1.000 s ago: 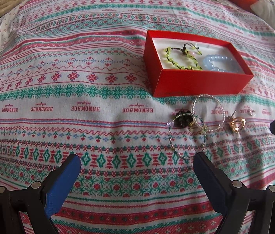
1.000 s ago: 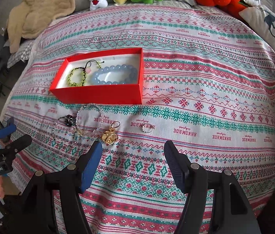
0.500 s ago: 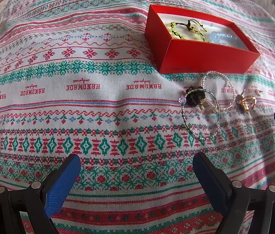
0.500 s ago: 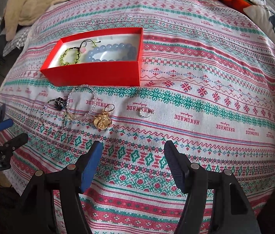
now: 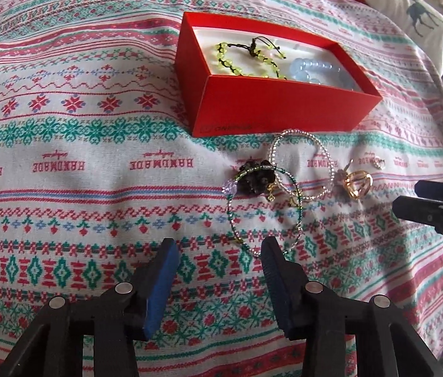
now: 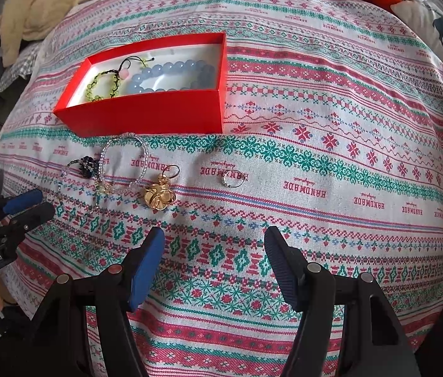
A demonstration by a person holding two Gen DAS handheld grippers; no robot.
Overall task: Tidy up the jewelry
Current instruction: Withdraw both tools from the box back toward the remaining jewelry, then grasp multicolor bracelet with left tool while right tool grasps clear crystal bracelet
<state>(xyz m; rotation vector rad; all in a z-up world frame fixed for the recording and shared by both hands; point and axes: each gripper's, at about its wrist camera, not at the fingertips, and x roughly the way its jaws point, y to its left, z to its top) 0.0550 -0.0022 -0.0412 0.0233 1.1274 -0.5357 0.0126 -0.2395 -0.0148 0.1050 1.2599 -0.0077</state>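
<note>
My red box (image 5: 271, 106) holds two bead bracelets; my left gripper (image 5: 218, 251), narrowing and empty, hovers just short of the green bracelet (image 5: 265, 213).

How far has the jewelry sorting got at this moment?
Done: the green bead bracelet and blue bead bracelet lie in the red box. In hand: nothing; the left gripper, jaws just closing, nears the green wire bracelet. Left on the cloth: clear bead bracelet, gold brooch, small ring.
</note>
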